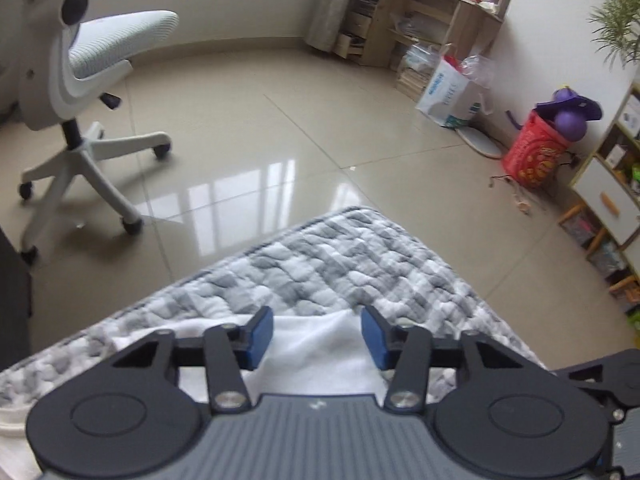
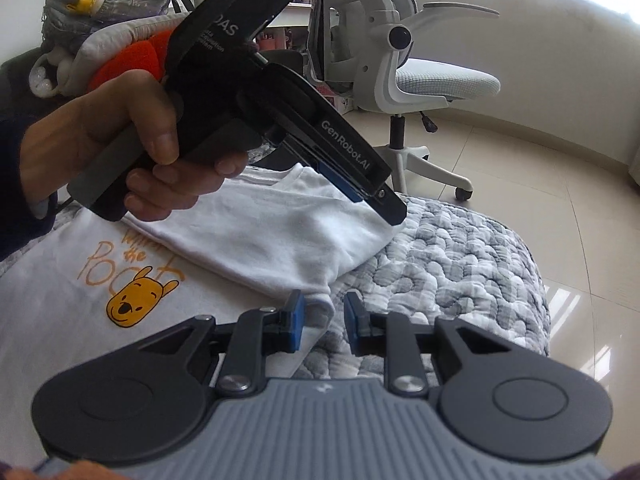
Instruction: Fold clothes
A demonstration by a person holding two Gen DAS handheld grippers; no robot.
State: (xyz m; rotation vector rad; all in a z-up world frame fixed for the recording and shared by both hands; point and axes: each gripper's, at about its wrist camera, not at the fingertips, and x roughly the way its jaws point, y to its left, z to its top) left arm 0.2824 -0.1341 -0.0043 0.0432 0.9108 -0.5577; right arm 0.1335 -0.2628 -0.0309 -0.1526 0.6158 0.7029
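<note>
A white T-shirt (image 2: 256,236) with an orange bear print (image 2: 136,300) lies on a grey-and-white checked quilt (image 2: 460,264), one side folded over the middle. A hand (image 2: 120,140) holds my left gripper (image 2: 376,196) just above the folded edge at the shirt's far side. In the left wrist view the left gripper (image 1: 316,332) stands open over white shirt cloth (image 1: 316,356), near the quilt's corner (image 1: 340,264). My right gripper (image 2: 324,316) is open low over the shirt's near corner, whose hem lies between the blue pads (image 2: 297,322) without being pinched.
A white office chair (image 2: 420,76) (image 1: 80,80) stands on the tiled floor beside the bed. A pile of soft things and a bag (image 2: 104,20) sits behind the shirt. Across the floor are a white carrier bag (image 1: 448,96), a red basket (image 1: 536,148) and shelves (image 1: 608,200).
</note>
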